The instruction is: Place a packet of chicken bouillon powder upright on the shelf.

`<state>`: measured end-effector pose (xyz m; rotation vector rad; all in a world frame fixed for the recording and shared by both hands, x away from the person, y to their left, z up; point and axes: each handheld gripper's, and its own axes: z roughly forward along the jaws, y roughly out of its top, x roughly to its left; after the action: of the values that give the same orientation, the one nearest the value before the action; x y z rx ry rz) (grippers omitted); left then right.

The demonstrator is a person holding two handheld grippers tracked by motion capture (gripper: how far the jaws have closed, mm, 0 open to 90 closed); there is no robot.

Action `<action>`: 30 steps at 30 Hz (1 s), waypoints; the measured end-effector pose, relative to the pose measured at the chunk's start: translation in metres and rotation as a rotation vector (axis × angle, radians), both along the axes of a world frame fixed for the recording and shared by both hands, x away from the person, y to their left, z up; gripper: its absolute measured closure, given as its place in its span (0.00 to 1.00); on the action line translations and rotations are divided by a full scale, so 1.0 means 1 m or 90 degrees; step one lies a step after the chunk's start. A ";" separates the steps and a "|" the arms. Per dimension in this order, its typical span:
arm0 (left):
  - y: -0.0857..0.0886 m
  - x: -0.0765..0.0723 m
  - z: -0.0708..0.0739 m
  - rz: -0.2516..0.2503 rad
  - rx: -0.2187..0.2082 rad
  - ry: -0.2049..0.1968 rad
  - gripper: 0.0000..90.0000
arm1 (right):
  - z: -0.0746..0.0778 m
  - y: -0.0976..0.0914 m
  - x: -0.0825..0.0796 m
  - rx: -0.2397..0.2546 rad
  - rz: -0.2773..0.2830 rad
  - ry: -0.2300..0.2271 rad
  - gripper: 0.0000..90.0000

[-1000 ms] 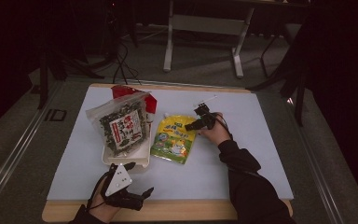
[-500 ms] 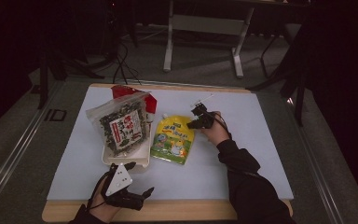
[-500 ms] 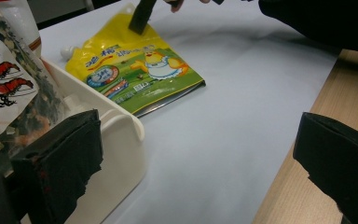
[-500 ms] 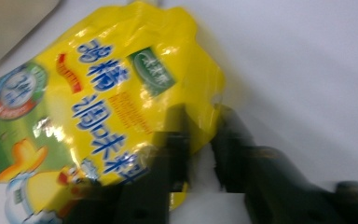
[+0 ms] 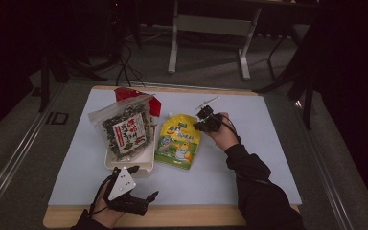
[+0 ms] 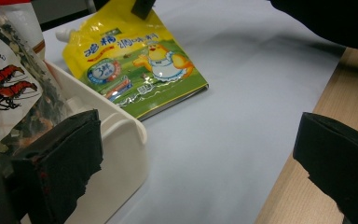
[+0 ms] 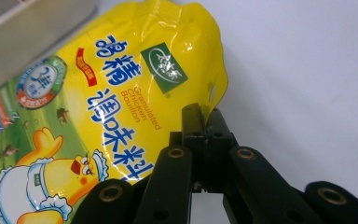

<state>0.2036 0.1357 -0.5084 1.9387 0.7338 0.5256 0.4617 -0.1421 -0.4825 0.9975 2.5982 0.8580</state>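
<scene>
A yellow chicken-bouillon pouch (image 5: 178, 143) lies on the pale blue mat (image 5: 263, 143), right of a white tray (image 5: 130, 164). My right gripper (image 5: 205, 120) is at the pouch's top right corner. In the right gripper view the jaws are shut on the pouch (image 7: 121, 93) at its upper edge, right gripper (image 7: 204, 122) pinching the foil. My left gripper (image 5: 141, 184) rests near the front edge, just below the tray. Its jaws stand wide open with nothing between them, left gripper (image 6: 200, 163) beside the tray's corner (image 6: 121, 140).
A clear bag of dried seaweed snack (image 5: 126, 130) leans in the white tray, with a red packet (image 5: 124, 94) behind it. The mat lies on a wooden board whose front strip (image 5: 196, 216) shows. Chair and table legs stand on the floor beyond.
The right hand has shifted slightly upward with the pouch's top corner in its jaws. The left hand has kept still.
</scene>
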 end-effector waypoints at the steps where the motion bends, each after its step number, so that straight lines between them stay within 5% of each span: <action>1: 0.000 0.000 0.000 0.000 -0.001 0.000 0.03 | 0.005 -0.001 -0.004 0.003 0.004 -0.009 1.00; 9: 0.001 0.001 0.001 0.001 -0.002 0.002 0.03 | 0.022 -0.007 -0.023 0.030 0.023 -0.046 1.00; 19: 0.000 -0.001 0.003 0.001 -0.015 -0.001 0.03 | 0.054 -0.008 -0.069 0.070 0.091 -0.129 1.00; 25: 0.000 -0.002 0.004 -0.003 -0.016 -0.001 0.03 | 0.062 -0.010 -0.092 0.100 0.147 -0.154 1.00; 30: 0.000 -0.002 0.004 -0.002 -0.017 -0.001 0.03 | 0.064 -0.012 -0.103 0.106 0.157 -0.160 1.00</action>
<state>0.2017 0.1354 -0.5047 1.9140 0.7326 0.5134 0.3589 -0.1541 -0.4188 0.5672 2.4946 1.1925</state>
